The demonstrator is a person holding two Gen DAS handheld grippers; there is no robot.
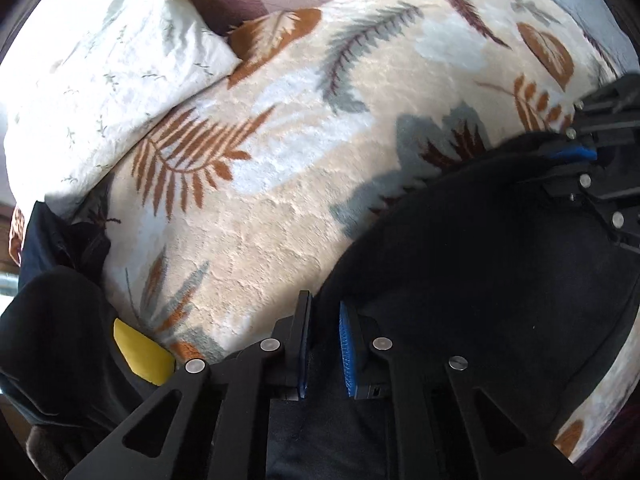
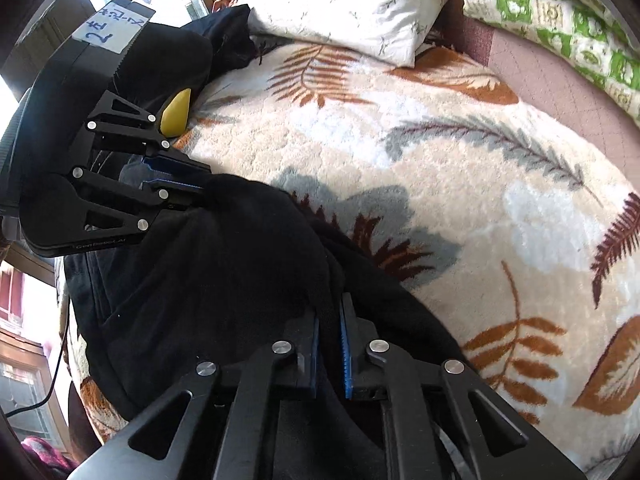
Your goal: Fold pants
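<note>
The left gripper [image 1: 323, 344] points steeply down, its blue-padded jaws clamped on a fold of the black pants [image 1: 480, 264]; dark cloth fills the narrow gap between the pads and runs off to its right. In the right wrist view the same gripper [image 2: 188, 184] shows at the left edge, pinching the far corner of the garment, with a handwritten paper label [image 2: 108, 26] on its body.

The right gripper [image 2: 328, 350] is likewise closed on the pants [image 2: 208, 280], a ridge of black fabric caught between its pads. From the left wrist camera it appears at the right edge [image 1: 576, 156], biting the cloth's far edge.

Between the two grippers the pants lie spread in a dark heap on a plush leaf-patterned blanket [image 1: 280, 200], which stretches out ahead of both.

To the left of the left gripper sits another pile of dark clothing [image 1: 52, 320] with a yellow patch [image 1: 140, 354] showing. Farther ahead on that side lies a white pillow [image 1: 104, 92] with small sprig prints, and beyond it a green-and-white patterned quilt [image 2: 560, 20]. No container is in view.
</note>
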